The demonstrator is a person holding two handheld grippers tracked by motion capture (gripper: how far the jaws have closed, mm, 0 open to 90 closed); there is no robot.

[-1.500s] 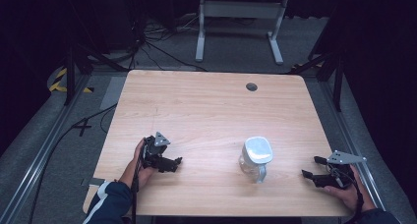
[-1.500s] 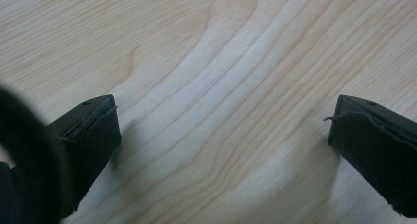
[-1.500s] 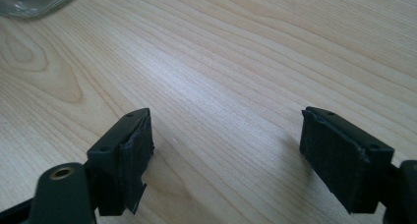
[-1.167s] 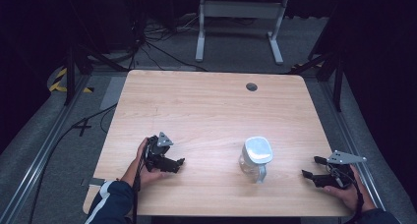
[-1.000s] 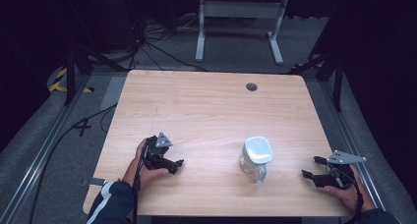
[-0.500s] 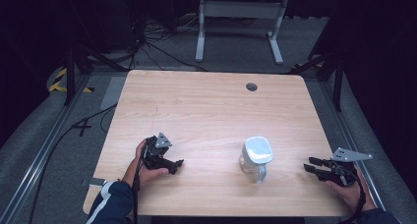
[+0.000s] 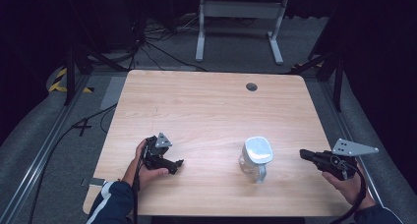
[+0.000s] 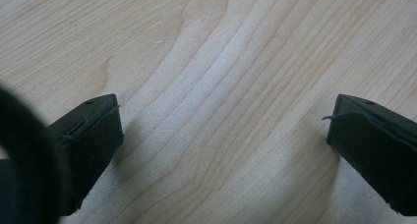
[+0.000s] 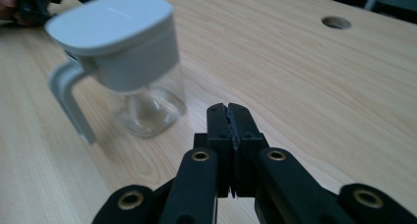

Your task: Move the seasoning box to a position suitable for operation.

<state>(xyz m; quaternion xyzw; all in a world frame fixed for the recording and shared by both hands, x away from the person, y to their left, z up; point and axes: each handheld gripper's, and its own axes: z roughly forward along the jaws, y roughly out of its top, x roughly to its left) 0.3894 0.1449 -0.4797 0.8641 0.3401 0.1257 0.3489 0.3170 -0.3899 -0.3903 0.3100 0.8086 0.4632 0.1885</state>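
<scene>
A clear jug with a pale grey lid and handle (image 7: pixel 256 157) (image 9: pixel 118 67) stands upright on the wooden table (image 7: pixel 206 106), right of centre near the front. My right gripper (image 7: pixel 306 155) (image 9: pixel 229 111) is shut and holds nothing; it hovers at the table's right front edge, tips toward the jug, a short gap away. At the left front, my left gripper (image 7: pixel 176 164) (image 8: pixel 221 130) rests low on the table with its jaws wide open over bare wood, nothing between them.
A round cable hole (image 7: pixel 252 87) (image 9: pixel 336 22) sits near the table's far edge. Behind the table stands a white metal frame (image 7: pixel 241 17) among floor cables. Bare wood lies between the two grippers and across the far half.
My right gripper has shifted slightly left toward the jug. The left gripper has stayed almost still.
</scene>
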